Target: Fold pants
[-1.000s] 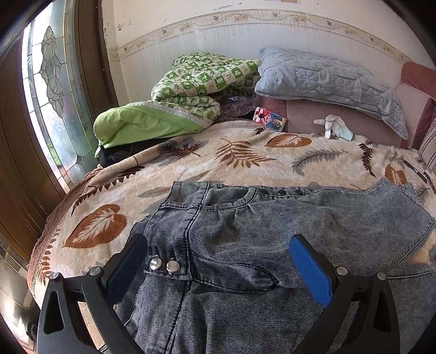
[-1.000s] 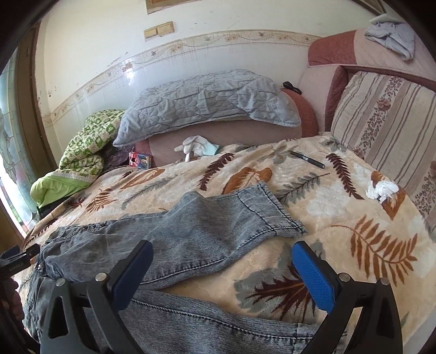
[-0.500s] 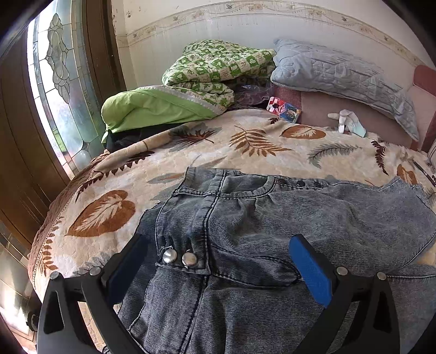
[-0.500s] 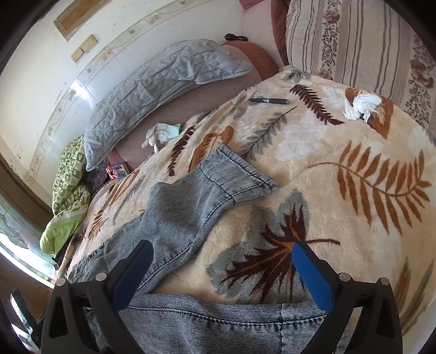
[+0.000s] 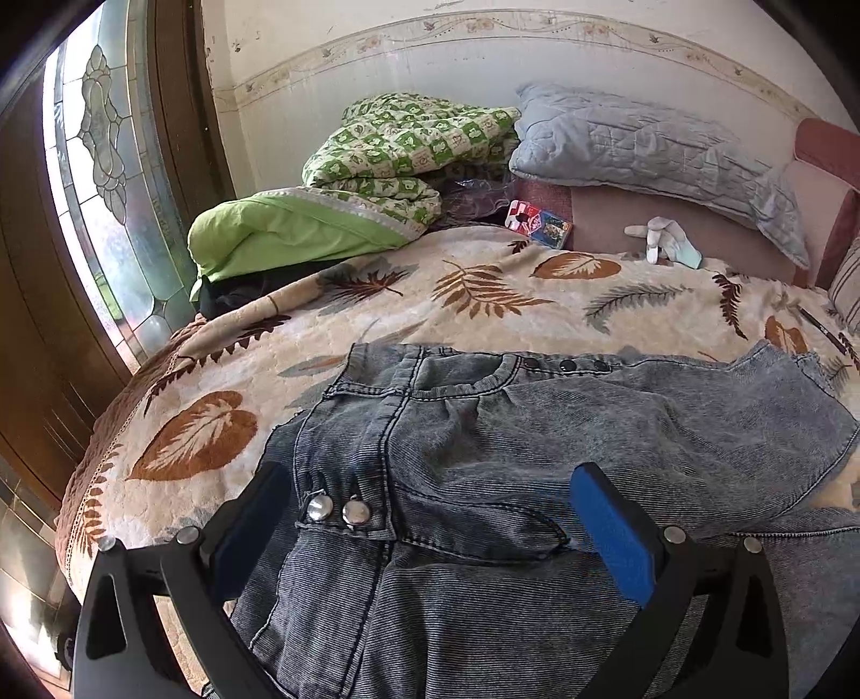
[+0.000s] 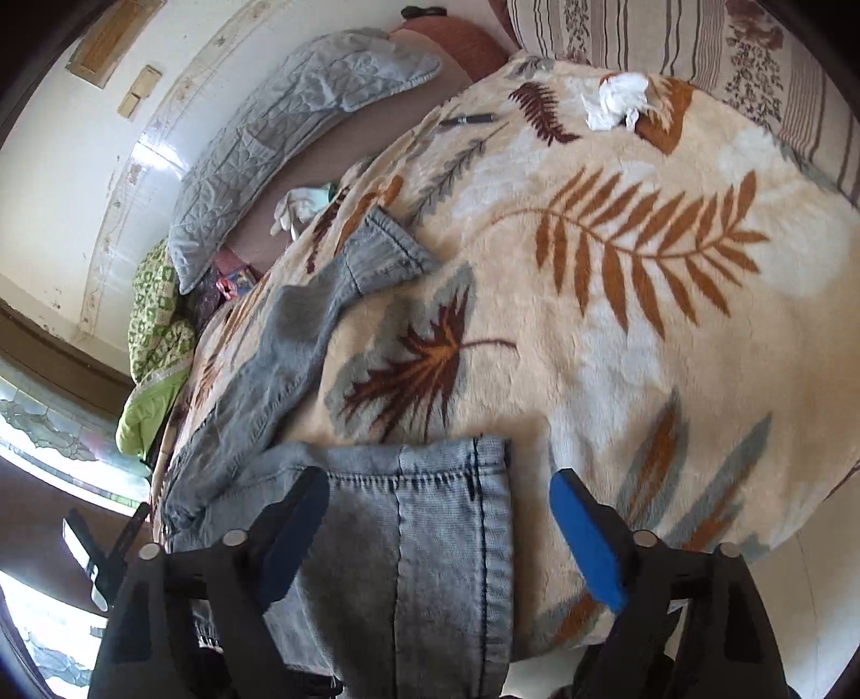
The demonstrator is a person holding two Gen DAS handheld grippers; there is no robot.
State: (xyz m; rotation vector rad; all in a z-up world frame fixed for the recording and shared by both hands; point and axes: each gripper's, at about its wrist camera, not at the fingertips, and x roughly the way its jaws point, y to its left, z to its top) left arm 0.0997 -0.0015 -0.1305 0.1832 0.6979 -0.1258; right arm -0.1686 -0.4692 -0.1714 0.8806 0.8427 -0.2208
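Observation:
Grey-blue washed jeans [image 5: 516,462] lie spread on the leaf-print blanket [image 5: 484,290], waistband with two metal buttons [image 5: 333,511] toward the left. My left gripper [image 5: 430,516] is open, hovering over the waistband and hip. In the right wrist view the near leg's cuff [image 6: 424,500] lies between the fingers of my open right gripper [image 6: 441,532]; the far leg's cuff [image 6: 381,247] lies further up the blanket [image 6: 618,301].
A green quilt [image 5: 344,204] and grey pillow [image 5: 656,156] are at the back. A small box [image 5: 537,223] and gloves [image 5: 661,239] lie near the headboard. A pen [image 6: 467,119], crumpled tissue [image 6: 618,99] and striped cushion [image 6: 699,48] are at right. A window [image 5: 102,177] is at left.
The right gripper has tilted and moved down to the near leg's cuff, which now lies between its fingers. The left gripper has drawn back slightly over the waistband.

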